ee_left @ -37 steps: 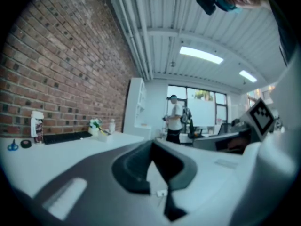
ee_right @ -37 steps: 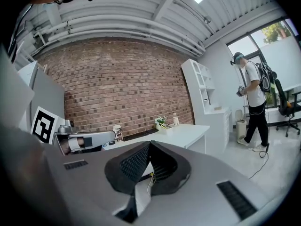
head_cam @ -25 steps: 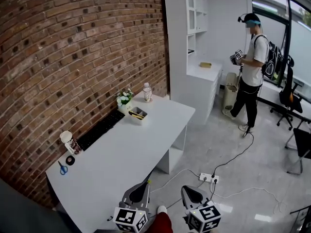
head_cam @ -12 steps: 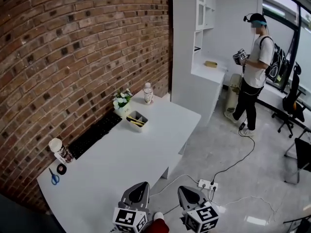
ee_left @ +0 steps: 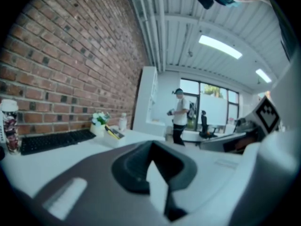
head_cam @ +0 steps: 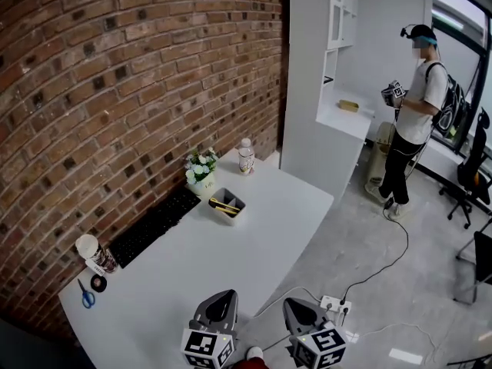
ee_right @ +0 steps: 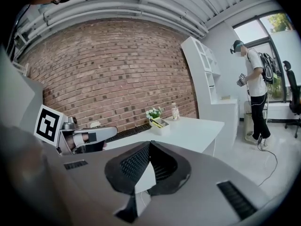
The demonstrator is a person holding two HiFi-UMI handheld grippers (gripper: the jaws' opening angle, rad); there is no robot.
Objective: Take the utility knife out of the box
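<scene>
We're closing in: the table [head_cam: 192, 275] fills more of the head view than a second ago, and the box [head_cam: 239, 207] has slid lower in the frame, nearer us. Both tools ride low at the bottom edge, side by side. The left gripper [head_cam: 217, 307] has its jaws pressed together with nothing between them. The right gripper [head_cam: 302, 312] is the same, pads meeting, empty. So this reads as approach, with no reach begun yet. The knife [head_cam: 223, 204], a yellow strip as best I can judge, lies inside the box. The box stands mid-table just in front of the flowers [head_cam: 201, 162], near the bottle [head_cam: 246, 157], and well apart from both grippers. The jaws will need to part before any pick. Writing? None legible. The labels on the cup [head_cam: 91, 254] and the bottle are too small, and the marker cubes [head_cam: 206, 347] show only black-and-white squares.
</scene>
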